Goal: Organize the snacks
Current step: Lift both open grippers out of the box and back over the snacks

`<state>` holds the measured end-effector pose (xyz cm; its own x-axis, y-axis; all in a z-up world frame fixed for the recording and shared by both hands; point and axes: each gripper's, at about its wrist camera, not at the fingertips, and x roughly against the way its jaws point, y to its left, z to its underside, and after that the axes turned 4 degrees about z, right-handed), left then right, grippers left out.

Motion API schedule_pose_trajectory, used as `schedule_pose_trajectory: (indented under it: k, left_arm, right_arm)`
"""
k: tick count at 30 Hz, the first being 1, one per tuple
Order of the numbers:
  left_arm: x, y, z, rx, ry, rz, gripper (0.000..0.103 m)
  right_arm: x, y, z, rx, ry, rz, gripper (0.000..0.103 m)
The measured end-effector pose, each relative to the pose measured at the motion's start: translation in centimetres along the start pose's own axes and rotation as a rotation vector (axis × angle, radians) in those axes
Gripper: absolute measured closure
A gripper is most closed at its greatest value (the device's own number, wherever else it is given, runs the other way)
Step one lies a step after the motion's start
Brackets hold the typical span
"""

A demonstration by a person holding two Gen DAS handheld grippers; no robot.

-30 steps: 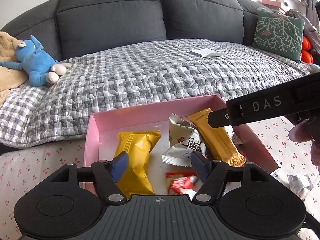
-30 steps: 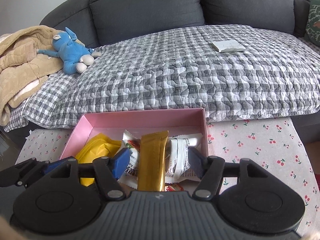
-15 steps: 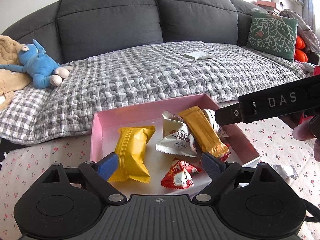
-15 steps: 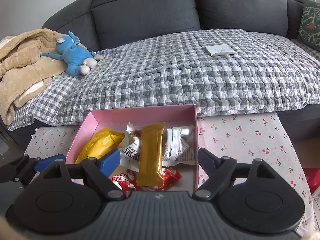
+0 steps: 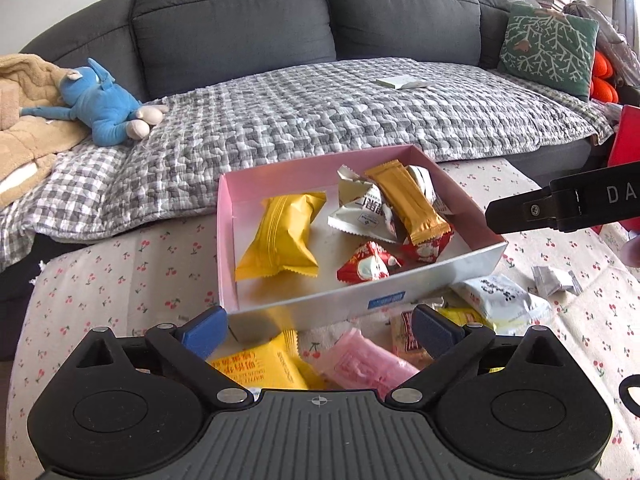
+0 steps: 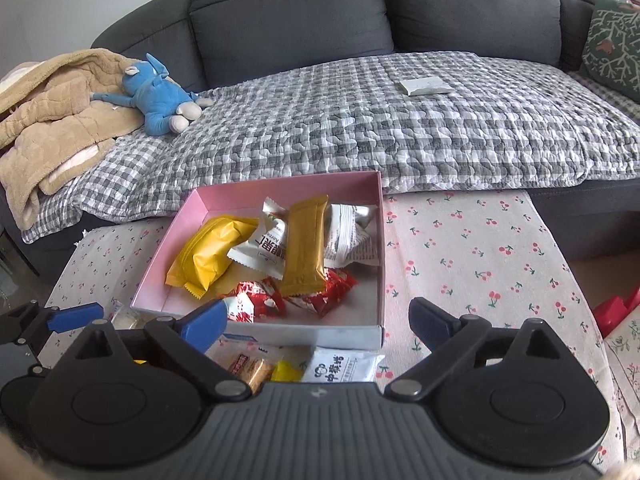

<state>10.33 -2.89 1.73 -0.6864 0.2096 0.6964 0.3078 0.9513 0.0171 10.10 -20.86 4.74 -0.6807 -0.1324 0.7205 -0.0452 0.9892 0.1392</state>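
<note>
Both tongs, left [image 5: 318,326] and right [image 6: 318,320], gape wide and empty above loose snacks [image 5: 360,364] at the bench's [image 6: 480,248] near edge; the pink box [image 6: 380,216] of snacks sits mid-bench before a grey sofa [image 6: 288,20].

Soft, bright daylight in both views; sharp focus, weak shadows, strong fisheye bending and dark corners at edges

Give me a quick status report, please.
Both hand-held grippers, left and right, open, empty. Box holds several snacks. Loose packets on table, nothing blocking.
</note>
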Motion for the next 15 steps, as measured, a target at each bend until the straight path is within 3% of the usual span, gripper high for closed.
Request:
schedule_pose_trajectory:
  k: [15]
  left_arm:
    - [2.2, 0.2, 5.6, 0.084, 0.102, -0.009, 0.003]
  right_arm:
    - [0.9, 0.0, 4.5, 0.012, 0.052, 0.030, 0.004]
